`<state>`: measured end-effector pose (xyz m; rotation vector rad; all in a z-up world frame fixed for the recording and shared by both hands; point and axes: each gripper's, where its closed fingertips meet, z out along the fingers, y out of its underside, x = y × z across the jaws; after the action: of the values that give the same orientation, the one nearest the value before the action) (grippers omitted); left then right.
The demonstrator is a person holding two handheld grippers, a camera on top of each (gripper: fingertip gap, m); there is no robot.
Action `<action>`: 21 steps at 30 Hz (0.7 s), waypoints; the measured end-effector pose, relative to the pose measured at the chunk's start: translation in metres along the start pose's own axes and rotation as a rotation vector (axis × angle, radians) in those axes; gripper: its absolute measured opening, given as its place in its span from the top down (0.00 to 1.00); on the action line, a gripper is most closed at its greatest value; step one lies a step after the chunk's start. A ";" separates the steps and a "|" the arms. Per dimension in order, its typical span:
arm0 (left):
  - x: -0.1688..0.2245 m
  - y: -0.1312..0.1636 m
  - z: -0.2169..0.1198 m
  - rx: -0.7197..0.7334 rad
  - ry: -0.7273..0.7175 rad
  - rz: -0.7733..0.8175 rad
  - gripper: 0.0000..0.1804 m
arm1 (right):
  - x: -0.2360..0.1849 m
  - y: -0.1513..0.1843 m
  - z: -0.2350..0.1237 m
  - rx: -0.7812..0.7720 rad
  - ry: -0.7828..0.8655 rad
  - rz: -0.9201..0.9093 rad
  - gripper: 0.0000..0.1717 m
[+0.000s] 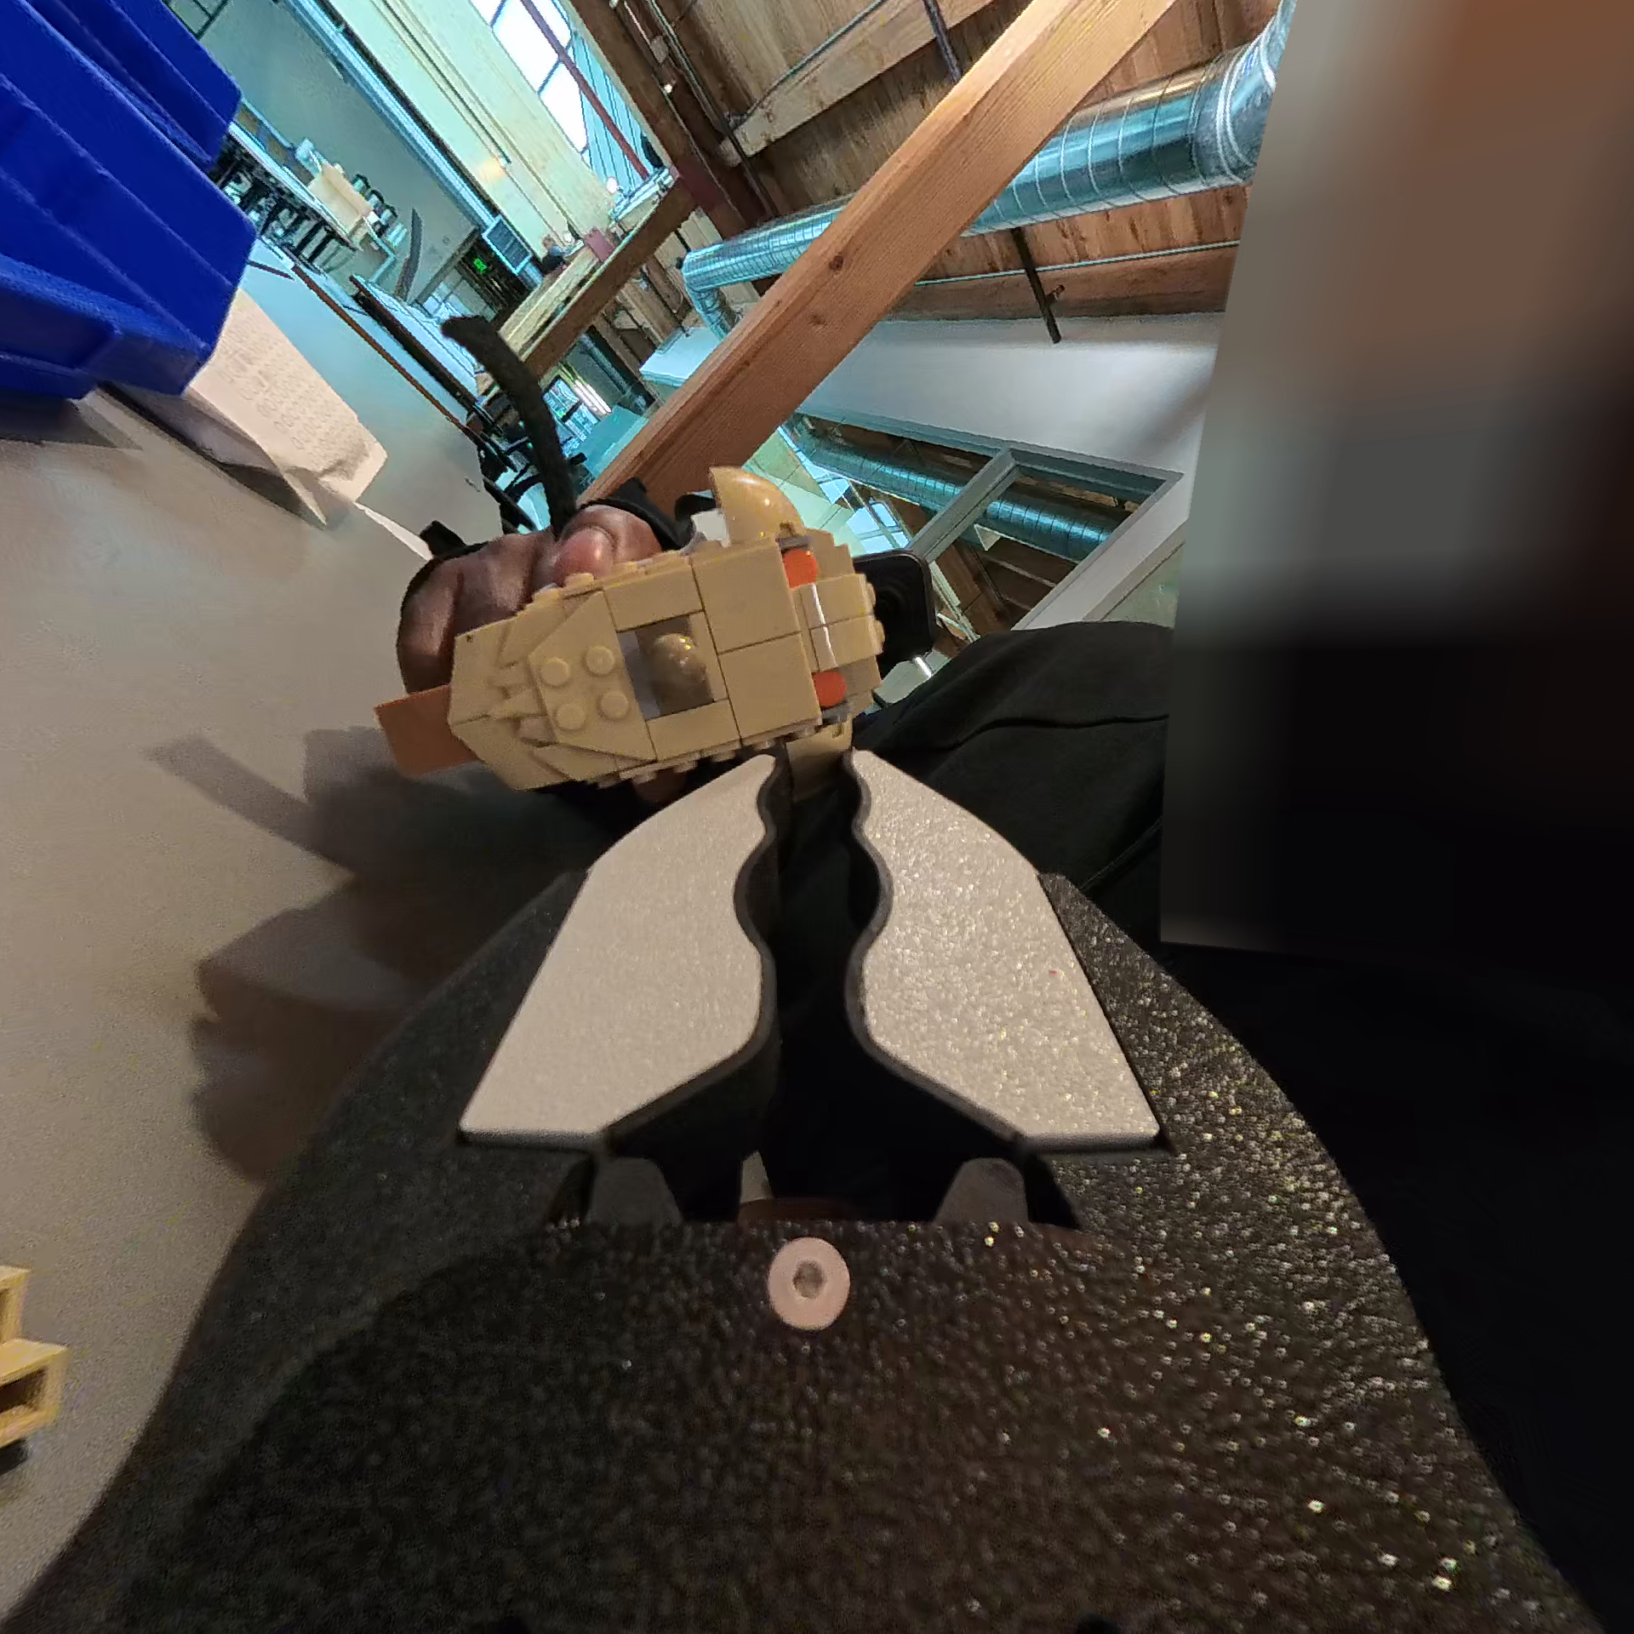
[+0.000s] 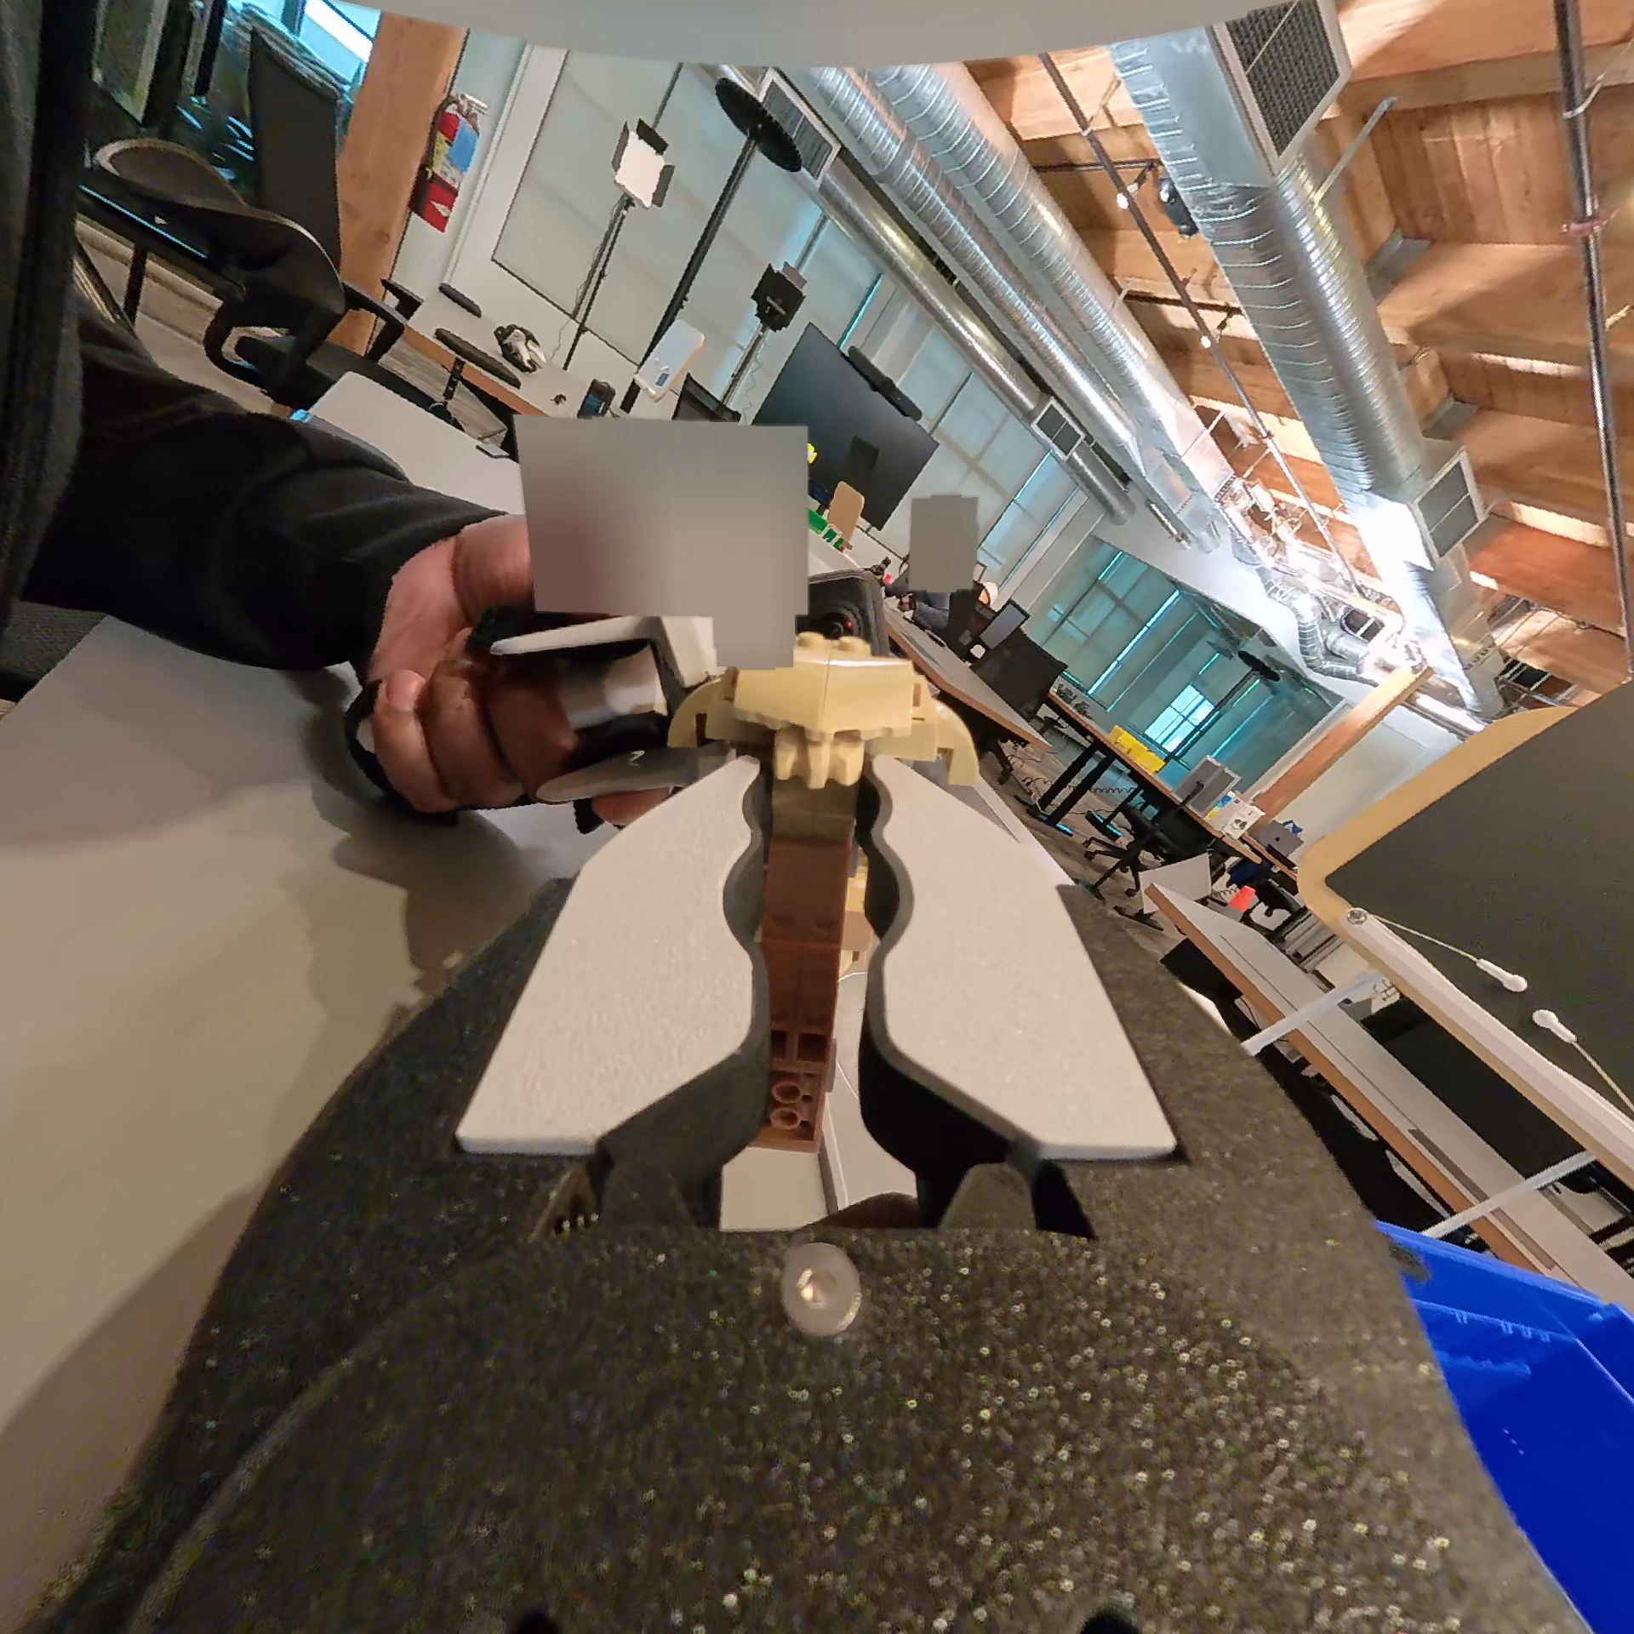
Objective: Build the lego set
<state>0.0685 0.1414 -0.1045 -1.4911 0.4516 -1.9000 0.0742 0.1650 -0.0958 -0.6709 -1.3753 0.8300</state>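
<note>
**Two tongs pinch one tan brick model above the counter**

The tan brick model (image 1: 672,659) hangs in the air above the grey counter (image 1: 133,663), caught between both tongs. In the left wrist view its long axis runs left to right, a brown strip (image 1: 411,734) jutting from its left end and two orange round pieces (image 1: 800,566) near its right end. A tan curved horn piece (image 1: 752,504) rises from its far side, and another sticks out toward the camera.

The left tongs (image 1: 815,774) are nearly pressed together, their tips nipping that near curved tan piece under the model's right end. The right tongs (image 2: 809,796) are narrowly parted and clamp the model's brown strip (image 2: 800,928), which runs lengthwise between the fingers toward the camera; the model's tan head (image 2: 827,698) stands just past the tips, facing the camera's way.

In the right wrist view the person's left hand (image 2: 433,707), in a dark sleeve, grips the left tool's handle low beside the counter, its fingers curled round it. In the left wrist view the other hand (image 1: 495,592) shows behind the model.

Blue bins (image 1: 97,203) stand at the far left of the counter, with a sheet of printed paper (image 1: 283,398) beside them. A small tan brick piece (image 1: 26,1353) lies at the near left edge.
</note>
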 end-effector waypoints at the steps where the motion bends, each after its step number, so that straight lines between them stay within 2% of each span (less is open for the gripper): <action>1: 0.000 0.000 0.000 -0.003 -0.002 0.002 0.95 | 0.000 0.000 0.000 -0.002 -0.003 0.001 0.90; 21: -0.007 0.006 0.001 -0.042 -0.013 -0.066 0.95 | -0.003 0.008 -0.005 -0.066 -0.051 -0.080 0.89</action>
<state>0.0723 0.1421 -0.1124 -1.5624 0.4441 -1.9420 0.0780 0.1673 -0.1049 -0.6448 -1.4710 0.7446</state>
